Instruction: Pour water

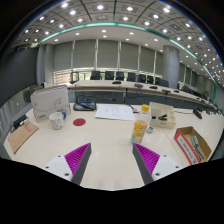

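My gripper (112, 150) is held open above a pale table (110, 135), with nothing between its magenta pads (76, 157). A small bottle (141, 127) with yellowish contents and an orange cap stands upright beyond the right finger. A white cup (56, 120) stands farther off beyond the left finger, and a red round coaster (79, 122) lies just right of it. Both the bottle and the cup are well apart from the fingers.
An open cardboard box (192, 143) sits to the right and another box (20, 135) to the left. A white case (50, 100), a dark phone (85, 103), papers (113, 112) and a small box (160, 115) lie farther back. Chairs line the far wall.
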`<action>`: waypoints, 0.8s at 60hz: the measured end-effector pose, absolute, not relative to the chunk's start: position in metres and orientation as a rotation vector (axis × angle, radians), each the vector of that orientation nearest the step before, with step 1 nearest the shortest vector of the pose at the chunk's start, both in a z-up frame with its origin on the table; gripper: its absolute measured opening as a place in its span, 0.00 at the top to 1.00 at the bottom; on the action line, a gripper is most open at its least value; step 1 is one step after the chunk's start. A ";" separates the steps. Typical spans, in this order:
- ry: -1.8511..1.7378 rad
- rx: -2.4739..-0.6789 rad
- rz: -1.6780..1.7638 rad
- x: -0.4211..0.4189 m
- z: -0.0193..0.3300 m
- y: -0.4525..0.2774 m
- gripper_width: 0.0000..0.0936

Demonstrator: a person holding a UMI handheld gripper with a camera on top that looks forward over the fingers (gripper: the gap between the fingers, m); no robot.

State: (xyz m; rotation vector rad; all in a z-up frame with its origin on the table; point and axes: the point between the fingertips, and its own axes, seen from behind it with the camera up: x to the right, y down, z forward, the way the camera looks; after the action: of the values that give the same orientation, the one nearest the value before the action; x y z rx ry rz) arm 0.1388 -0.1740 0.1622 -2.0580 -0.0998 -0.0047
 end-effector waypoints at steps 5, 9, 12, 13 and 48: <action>-0.085 -2.039 -0.004 0.178 0.145 -0.136 0.08; -0.075 -2.040 0.010 0.199 0.130 -0.107 0.08; -0.071 -2.034 0.017 0.212 0.120 -0.085 0.09; -0.070 -2.032 0.016 0.217 0.116 -0.078 0.09; 0.016 -1.940 -0.050 0.265 0.061 0.058 0.48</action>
State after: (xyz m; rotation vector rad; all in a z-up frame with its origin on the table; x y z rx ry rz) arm 0.2654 0.0576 0.0611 -1.9396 0.0160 -0.0503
